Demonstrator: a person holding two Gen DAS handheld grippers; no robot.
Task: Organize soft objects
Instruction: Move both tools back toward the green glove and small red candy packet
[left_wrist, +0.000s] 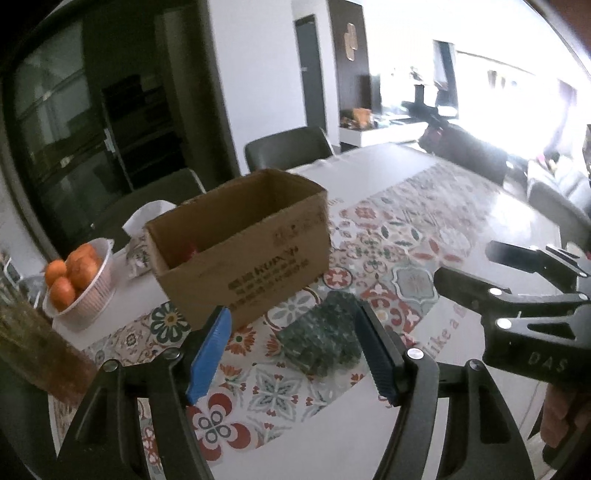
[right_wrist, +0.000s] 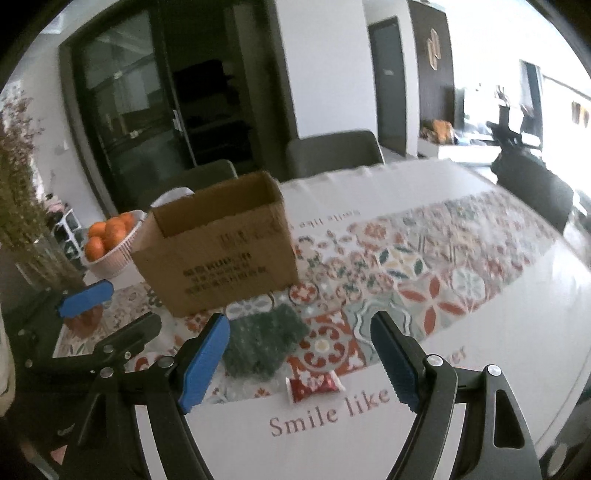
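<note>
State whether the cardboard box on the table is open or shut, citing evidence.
Open. The cardboard box has no flaps over its top, its inner walls show, and something red lies inside.

Cardboard box (right_wrist: 218, 251) stands on the table (right_wrist: 461, 424), on the patterned runner (right_wrist: 406, 266). Knitted cloth (right_wrist: 264, 341) lies flat on the runner just in front of the box, toward the near edge. Small packet (right_wrist: 314, 386) lies in front of the cloth, a little to its right, at the runner's near border. Bowl of oranges (right_wrist: 110, 243) sits left of the box, near it; tissue pack (left_wrist: 142, 236) is behind the box's left corner. Something lies inside the box (left_wrist: 190, 253), can't tell what. Chairs (right_wrist: 332, 151) stand behind the table's far side. Vase of dried stems (right_wrist: 33, 229) is at far left.
</note>
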